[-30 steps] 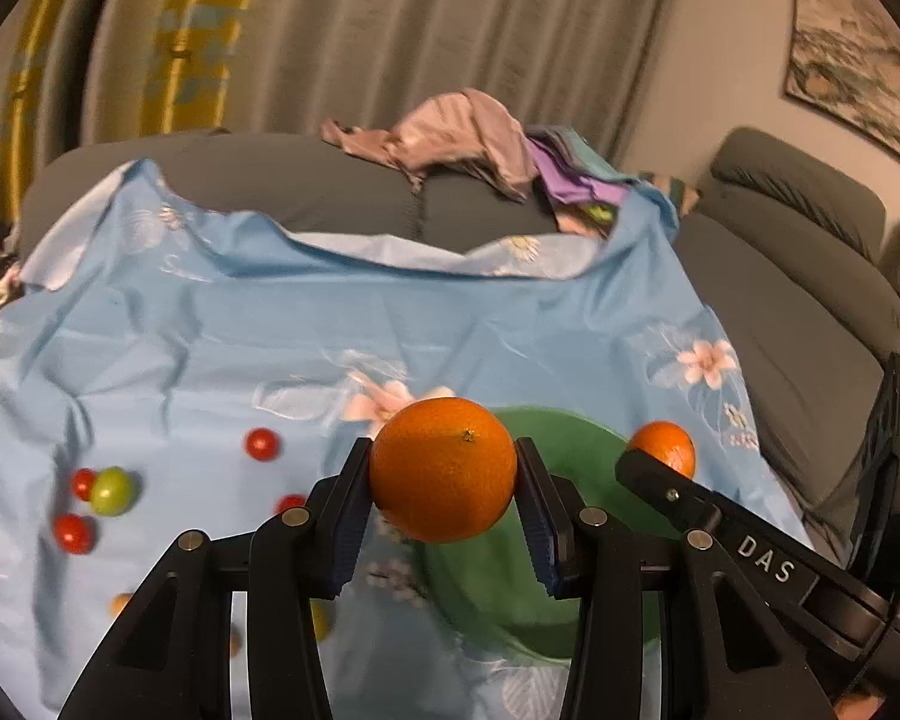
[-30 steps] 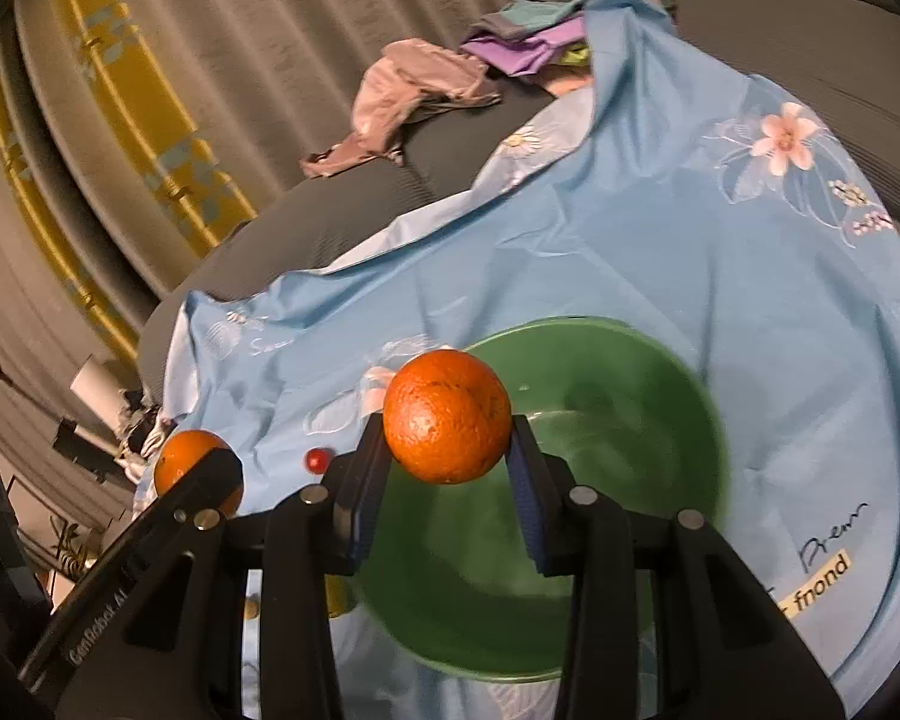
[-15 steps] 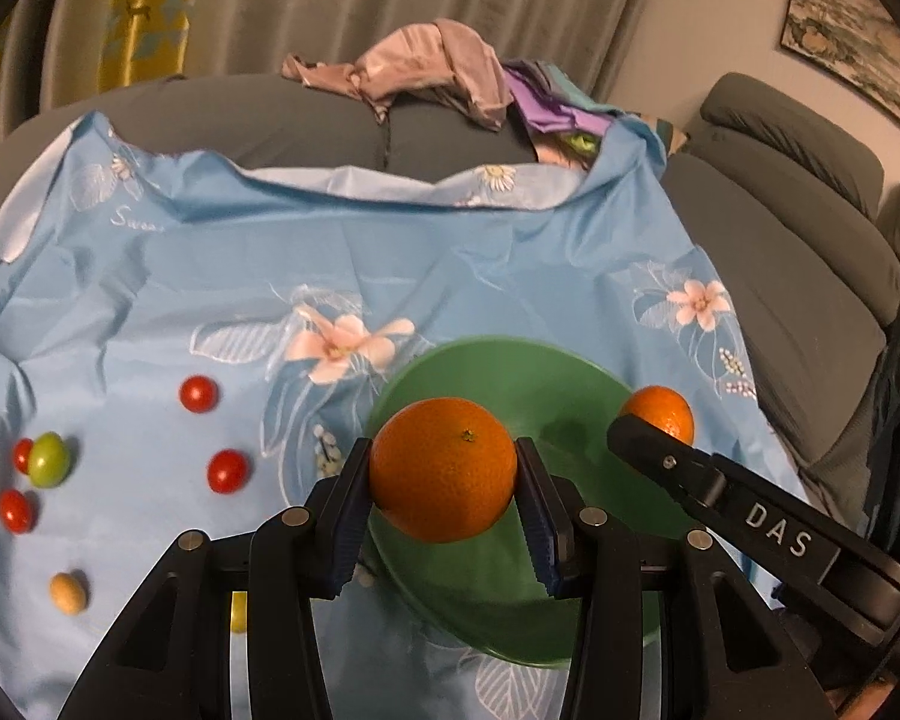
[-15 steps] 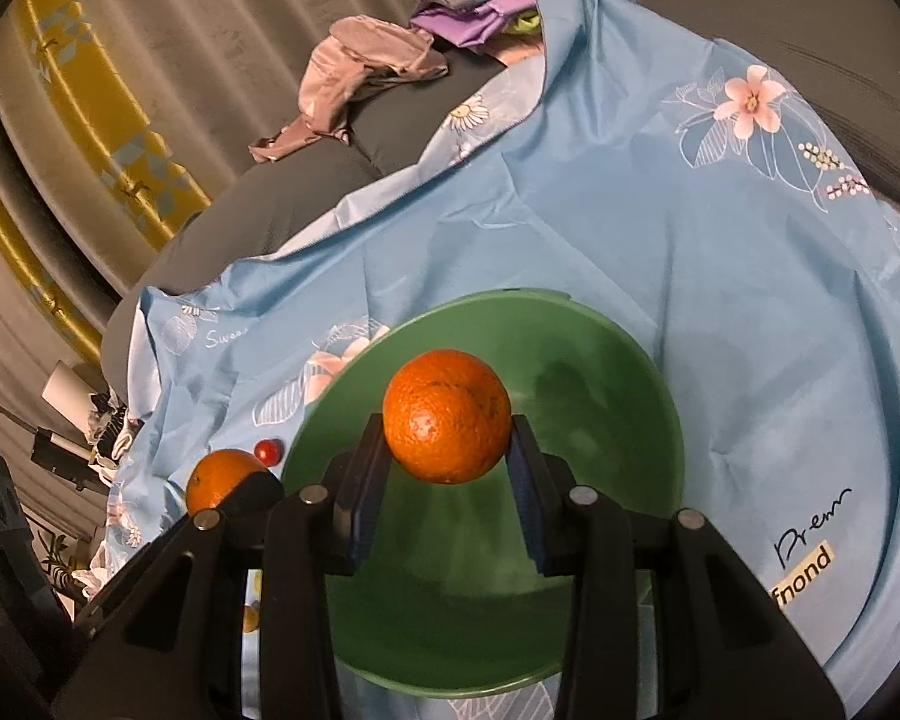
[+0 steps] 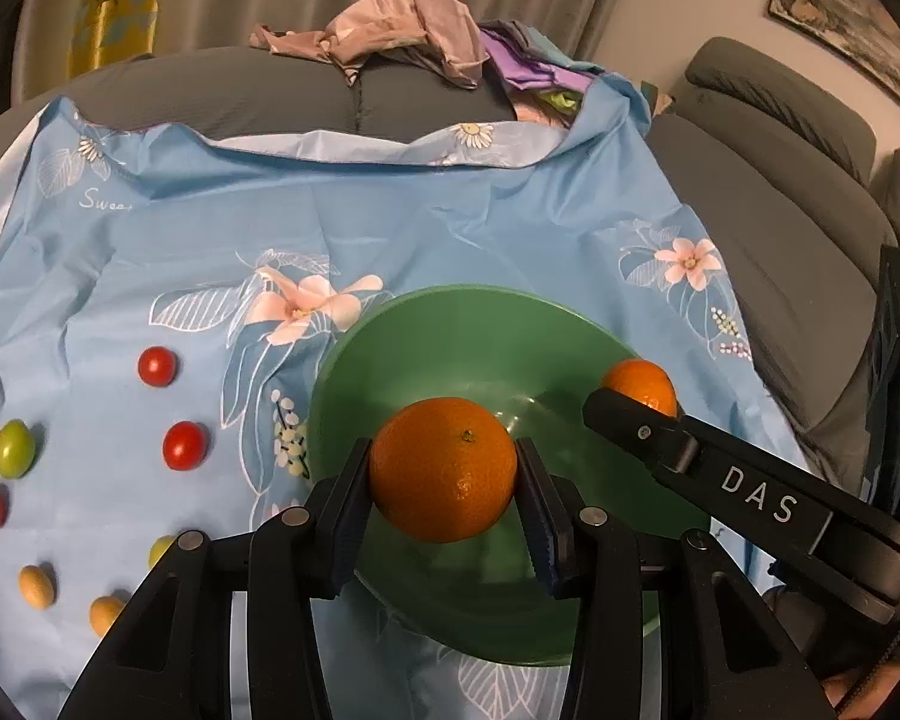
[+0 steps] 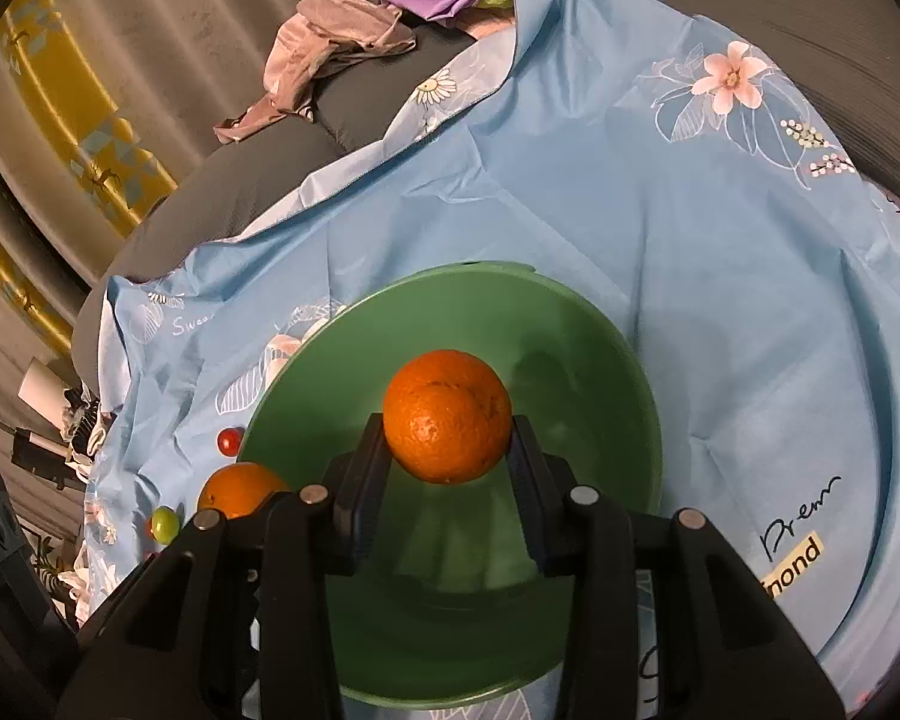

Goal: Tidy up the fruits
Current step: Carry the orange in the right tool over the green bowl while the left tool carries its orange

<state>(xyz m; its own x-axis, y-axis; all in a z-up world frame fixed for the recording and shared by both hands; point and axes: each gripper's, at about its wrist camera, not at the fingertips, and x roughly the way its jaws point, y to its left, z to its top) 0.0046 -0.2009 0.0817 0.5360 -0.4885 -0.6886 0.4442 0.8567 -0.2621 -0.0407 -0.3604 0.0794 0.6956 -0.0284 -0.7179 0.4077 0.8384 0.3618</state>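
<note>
My left gripper (image 5: 444, 483) is shut on an orange (image 5: 443, 469) and holds it over the near left part of a green bowl (image 5: 450, 324). My right gripper (image 6: 447, 438) is shut on a second orange (image 6: 447, 417) above the same bowl (image 6: 570, 312). The right gripper's orange also shows in the left wrist view (image 5: 639, 381), over the bowl's right rim. The left gripper's orange shows in the right wrist view (image 6: 240, 489), at the bowl's left rim. The bowl's inside is bare.
Several cherry tomatoes, red (image 5: 157, 366), green (image 5: 15, 449) and yellow (image 5: 36, 585), lie on the blue flowered cloth (image 5: 450, 210) left of the bowl. A grey sofa (image 5: 780, 192) with a heap of clothes (image 5: 402, 39) lies behind and to the right.
Both grippers have moved forward and down with their oranges and now hang over the bowl. The bowl and tomatoes have come closer in both views.
</note>
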